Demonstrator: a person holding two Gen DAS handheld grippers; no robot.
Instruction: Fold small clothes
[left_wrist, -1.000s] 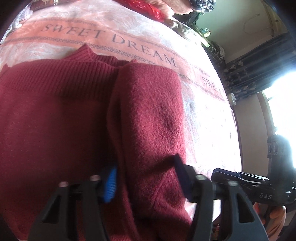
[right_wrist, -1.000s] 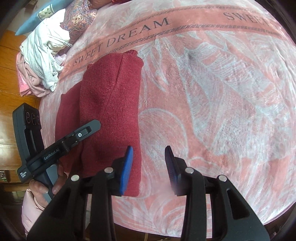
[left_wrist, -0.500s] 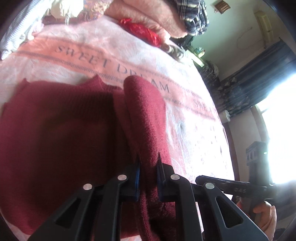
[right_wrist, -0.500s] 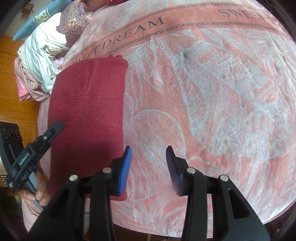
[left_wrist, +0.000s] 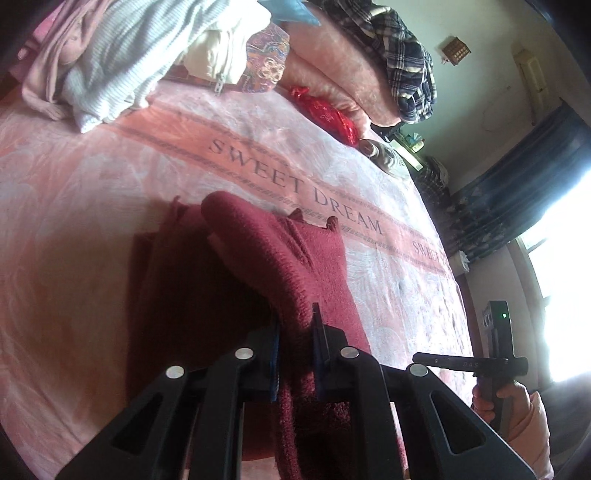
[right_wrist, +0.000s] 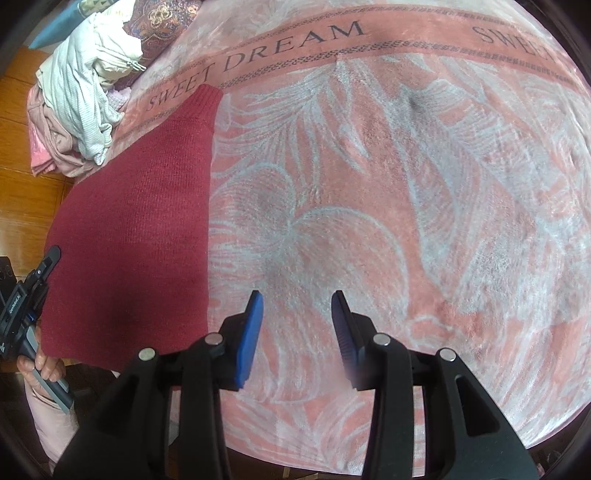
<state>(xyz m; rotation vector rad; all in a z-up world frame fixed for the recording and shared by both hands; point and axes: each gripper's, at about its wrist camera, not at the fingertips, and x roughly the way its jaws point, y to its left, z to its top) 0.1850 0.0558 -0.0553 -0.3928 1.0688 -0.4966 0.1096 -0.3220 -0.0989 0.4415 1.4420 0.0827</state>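
Observation:
A dark red knitted sweater (left_wrist: 280, 251) lies on a pink blanket (left_wrist: 74, 192) printed "SWEET DREAM". My left gripper (left_wrist: 295, 332) is shut on a fold of the sweater and holds it raised above the blanket; the cloth drapes from the jaws. In the right wrist view the sweater (right_wrist: 140, 221) hangs as a flat red panel at the left, with the left gripper's body (right_wrist: 26, 295) at its lower left edge. My right gripper (right_wrist: 297, 314) is open and empty over bare blanket (right_wrist: 406, 184), to the right of the sweater.
A heap of white and pink clothes (left_wrist: 110, 55) sits at the far left of the bed, also in the right wrist view (right_wrist: 77, 96). Folded pink bedding with a plaid garment (left_wrist: 388, 62) and a red bag (left_wrist: 325, 114) lie at the far side. A bright window is at the right.
My left gripper closed on the sweater fold and lifted it up and leftward, so the sweater now hangs raised. My right gripper stayed open over the blanket.

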